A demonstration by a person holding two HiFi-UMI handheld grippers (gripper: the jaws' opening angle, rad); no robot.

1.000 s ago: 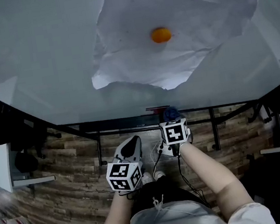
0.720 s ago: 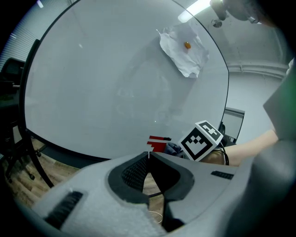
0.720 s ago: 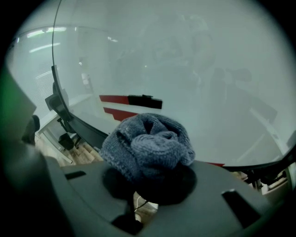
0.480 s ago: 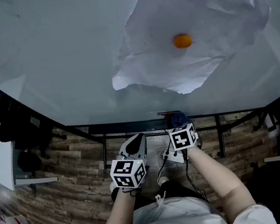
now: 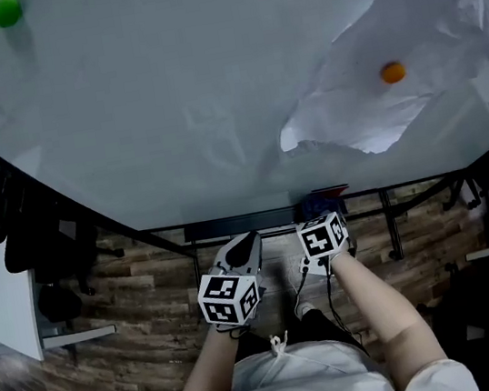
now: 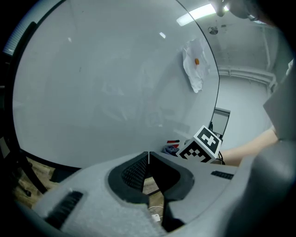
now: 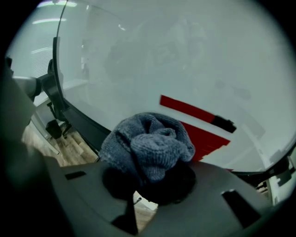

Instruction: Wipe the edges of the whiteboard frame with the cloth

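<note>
A big whiteboard [image 5: 167,110] fills the upper head view, and its black bottom frame [image 5: 231,225] runs just above both grippers. My right gripper [image 5: 314,209] is shut on a bunched blue-grey knitted cloth [image 7: 148,146], held close to the bottom frame beside a red marker [image 7: 185,109] with a black cap. In the head view the cloth [image 5: 310,202] shows as a small blue lump at the frame. My left gripper [image 5: 244,245] hangs a little left of it and below the frame [image 6: 27,159]; its jaws are shut on nothing, the tips [image 6: 148,155] touching.
A crumpled white paper sheet [image 5: 403,91] is pinned by an orange magnet [image 5: 393,72] at the board's right. A green magnet [image 5: 6,11] sits top left. Black stand legs [image 5: 392,226] and a wood-plank floor [image 5: 139,345] lie below. A chair [image 5: 30,233] stands at left.
The head view has swung left, so the paper and orange magnet slid toward the right edge. Both grippers stay under the bottom frame, and the cloth is still in the right one.
</note>
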